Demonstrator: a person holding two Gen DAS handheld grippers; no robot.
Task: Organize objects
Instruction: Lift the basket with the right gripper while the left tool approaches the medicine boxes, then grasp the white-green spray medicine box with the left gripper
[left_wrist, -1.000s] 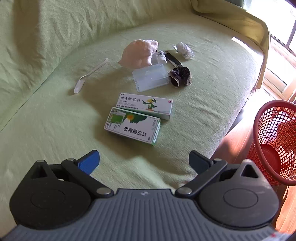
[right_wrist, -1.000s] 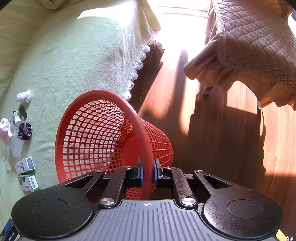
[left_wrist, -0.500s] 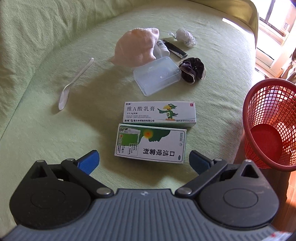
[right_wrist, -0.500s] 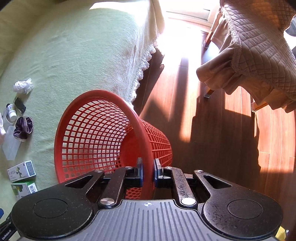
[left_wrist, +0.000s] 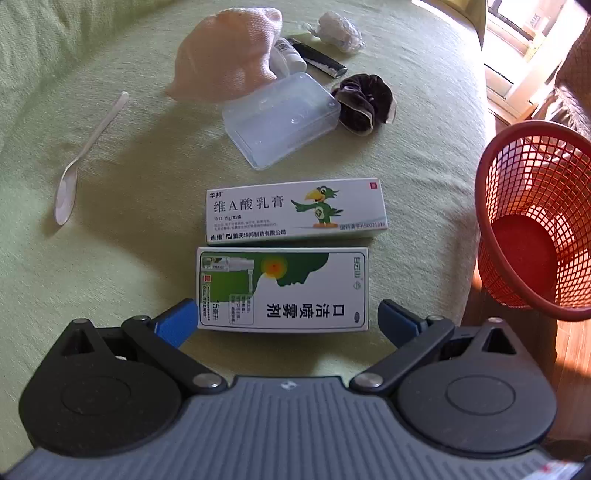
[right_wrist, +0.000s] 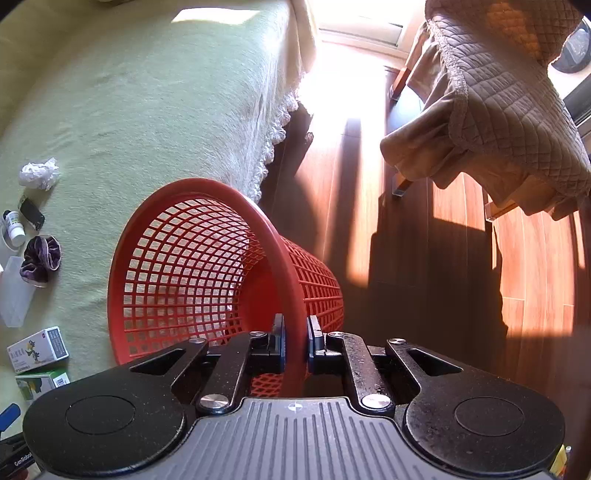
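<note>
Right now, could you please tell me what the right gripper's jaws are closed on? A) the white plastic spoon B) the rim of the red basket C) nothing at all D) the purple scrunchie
B: in the right wrist view the right gripper has its jaws pinched on the rim of the red basket, one inside and one outside.

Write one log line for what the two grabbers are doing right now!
left gripper: open, over spray box | right gripper: shut on red basket rim | basket: empty, beside sofa | stage: first pickup not yet done
</note>
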